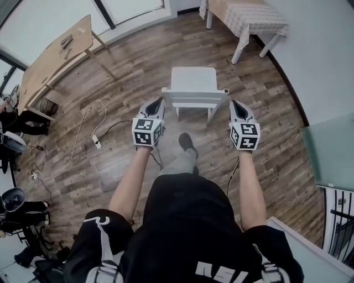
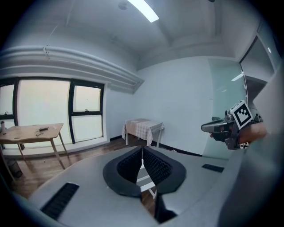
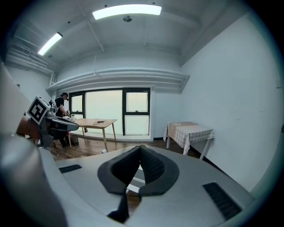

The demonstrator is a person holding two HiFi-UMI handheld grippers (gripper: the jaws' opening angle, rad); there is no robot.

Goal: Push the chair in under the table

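Note:
The white chair (image 1: 193,83) stands on the wood floor right in front of me, its backrest toward me. My left gripper (image 1: 157,103) is shut and empty, its tip close by the backrest's left end. At the right end my right gripper (image 1: 234,104) is likewise shut and empty; I cannot tell whether either tip touches. The table with the checked cloth (image 1: 251,16) stands beyond the chair, well apart from it. In the left gripper view the left gripper (image 2: 142,153) shows pressed pads, chair bars (image 2: 145,181) below, the table (image 2: 143,126) beyond. The right gripper (image 3: 140,149) looks the same.
A long wooden table (image 1: 55,55) with a bin (image 1: 48,105) beside it stands by the windows at left. A power strip (image 1: 97,142) and cables lie on the floor left of me. A glass panel (image 1: 329,149) is at my right. A person (image 3: 60,106) stands far left.

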